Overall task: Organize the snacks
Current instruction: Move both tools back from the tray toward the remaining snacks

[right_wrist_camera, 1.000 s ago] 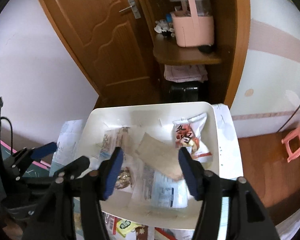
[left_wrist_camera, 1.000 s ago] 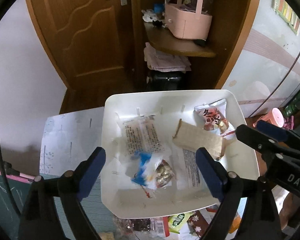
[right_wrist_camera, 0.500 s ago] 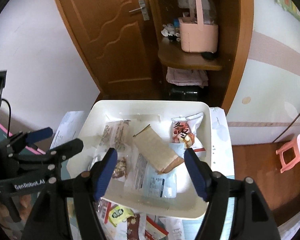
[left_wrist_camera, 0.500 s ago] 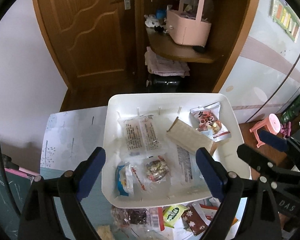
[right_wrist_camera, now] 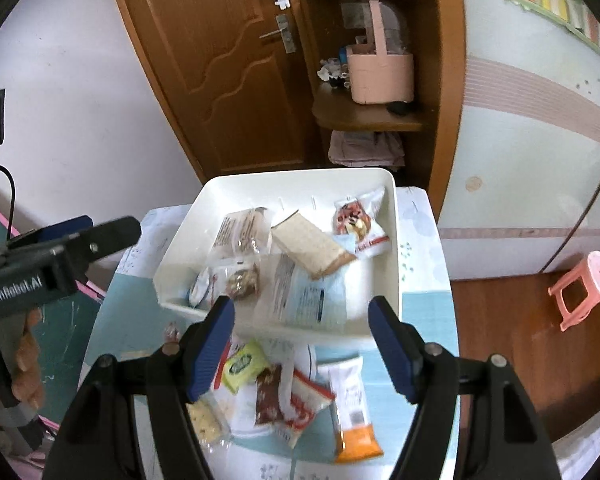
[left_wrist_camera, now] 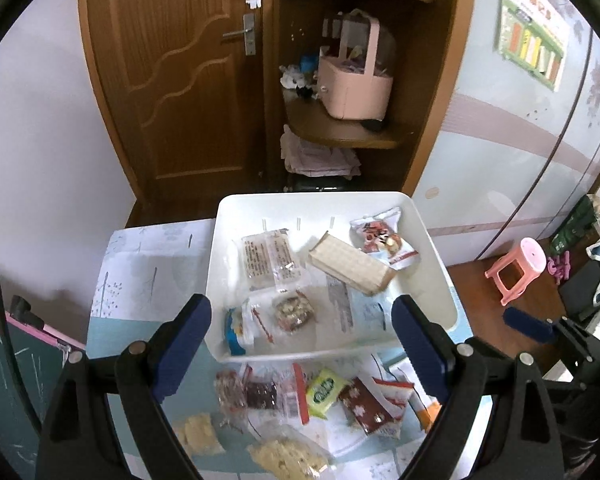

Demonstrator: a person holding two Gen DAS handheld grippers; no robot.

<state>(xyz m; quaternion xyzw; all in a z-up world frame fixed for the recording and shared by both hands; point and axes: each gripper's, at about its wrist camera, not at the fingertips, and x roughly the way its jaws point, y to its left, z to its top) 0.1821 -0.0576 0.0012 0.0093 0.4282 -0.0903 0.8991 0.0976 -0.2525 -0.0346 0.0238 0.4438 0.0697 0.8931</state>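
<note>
A white tray (left_wrist_camera: 312, 195) (right_wrist_camera: 300, 174) sits at the far end of the patterned table and holds several snack packs. Among them are a tan wafer pack (left_wrist_camera: 350, 266) (right_wrist_camera: 310, 246), a red-and-white pack (left_wrist_camera: 384, 236) and a blue-and-white pack (left_wrist_camera: 238, 326). More packs lie loose on the table in front of the tray, including a yellow-green one (left_wrist_camera: 326, 392) (right_wrist_camera: 244, 366) and an orange-and-white one (right_wrist_camera: 354, 412). My left gripper (left_wrist_camera: 302, 346) hovers open over the tray's near rim, holding nothing. My right gripper (right_wrist_camera: 302, 344) is open above the loose packs, also with nothing in it.
My left gripper (right_wrist_camera: 114, 223), held by a hand (right_wrist_camera: 24, 360), shows at the left of the right wrist view. Behind the table are a wooden door (left_wrist_camera: 188, 80) and a corner shelf with a pink basket (left_wrist_camera: 356, 88). A pink stool (left_wrist_camera: 518, 268) stands on the floor, right.
Both grippers have pulled back and up from the tray, bringing the loose packs in front of it into view. The blue-and-white pack, earlier raised between the left fingers, now lies in the tray.
</note>
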